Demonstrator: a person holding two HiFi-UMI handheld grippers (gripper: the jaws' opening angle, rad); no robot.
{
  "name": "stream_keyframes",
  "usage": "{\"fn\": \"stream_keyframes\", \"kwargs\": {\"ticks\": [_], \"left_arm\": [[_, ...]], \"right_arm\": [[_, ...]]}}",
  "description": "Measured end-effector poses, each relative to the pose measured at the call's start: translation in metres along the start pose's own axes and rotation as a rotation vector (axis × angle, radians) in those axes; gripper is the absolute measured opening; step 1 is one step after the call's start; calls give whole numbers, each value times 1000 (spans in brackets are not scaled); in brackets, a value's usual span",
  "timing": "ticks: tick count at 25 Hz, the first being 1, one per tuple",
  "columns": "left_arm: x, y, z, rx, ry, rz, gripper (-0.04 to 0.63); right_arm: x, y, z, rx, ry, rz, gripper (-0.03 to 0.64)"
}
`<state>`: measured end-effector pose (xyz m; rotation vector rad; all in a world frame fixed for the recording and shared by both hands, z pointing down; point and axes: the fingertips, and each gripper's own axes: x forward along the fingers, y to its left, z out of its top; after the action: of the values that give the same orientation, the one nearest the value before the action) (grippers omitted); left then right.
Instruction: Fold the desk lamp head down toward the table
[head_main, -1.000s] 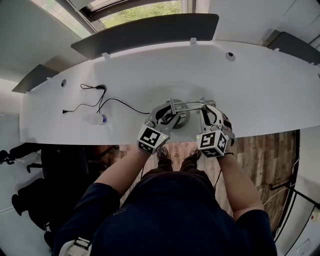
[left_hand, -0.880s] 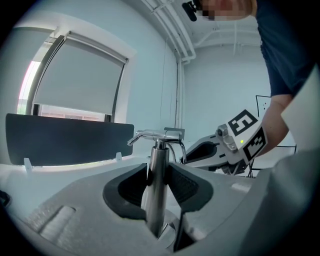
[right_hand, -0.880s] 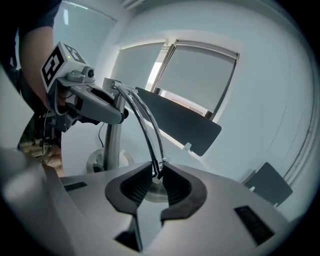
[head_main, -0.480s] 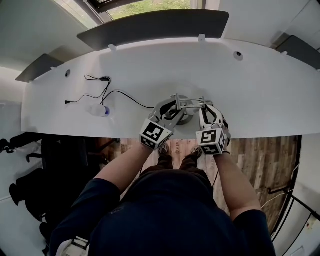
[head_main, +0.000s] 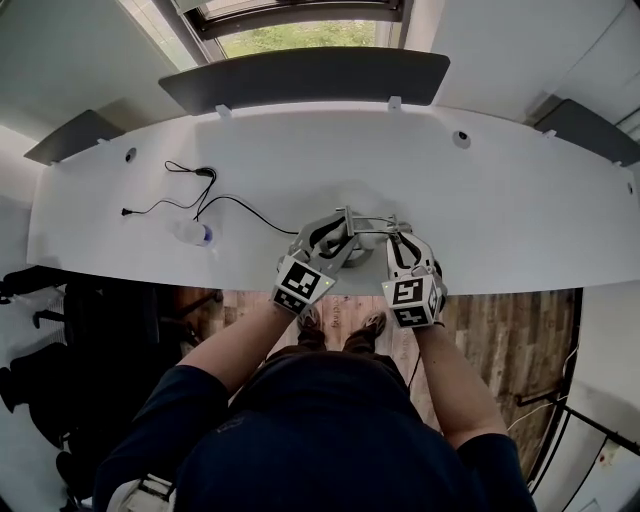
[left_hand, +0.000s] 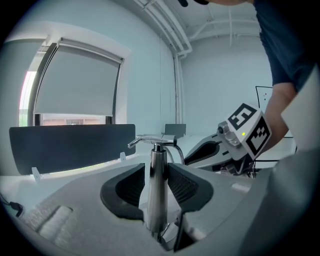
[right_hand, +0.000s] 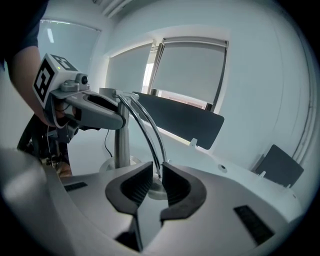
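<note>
At the white counter's (head_main: 520, 200) near edge stands the lamp (right_hand: 121, 145): round base, smooth chrome post (left_hand: 158, 190), thin curved rods (right_hand: 150, 135). Left tongs (head_main: 343, 228) clamp the post, right tongs (head_main: 401, 238) clamp the rods. A black cable (head_main: 240, 203) lies on the counter's left part.

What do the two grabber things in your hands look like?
Both the left gripper and right gripper are pale grey plastic with black ribbed pads. Each carries a white cube printed with black square markers. The person wears a dark navy short-sleeved shirt.
</note>
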<state>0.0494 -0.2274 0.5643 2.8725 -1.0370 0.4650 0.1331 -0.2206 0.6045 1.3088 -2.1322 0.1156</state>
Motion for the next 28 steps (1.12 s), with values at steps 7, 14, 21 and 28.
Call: {"fn": "stream_keyframes", "kwargs": {"ticks": [7, 14, 21, 28], "left_arm": [[-39, -10, 18, -35, 2, -21, 130], [-91, -33, 94, -87, -122, -106, 130], [-108, -64, 125, -140, -195, -180, 58], [-113, -73, 125, -124, -238, -196, 6]], "right_arm": [[-54, 10, 24, 136, -64, 47, 52], [-103, 22, 83, 250, -207, 98, 35], [-134, 35, 113, 333, -322, 139, 14], [-144, 45, 109, 312, -362, 149, 9]]}}
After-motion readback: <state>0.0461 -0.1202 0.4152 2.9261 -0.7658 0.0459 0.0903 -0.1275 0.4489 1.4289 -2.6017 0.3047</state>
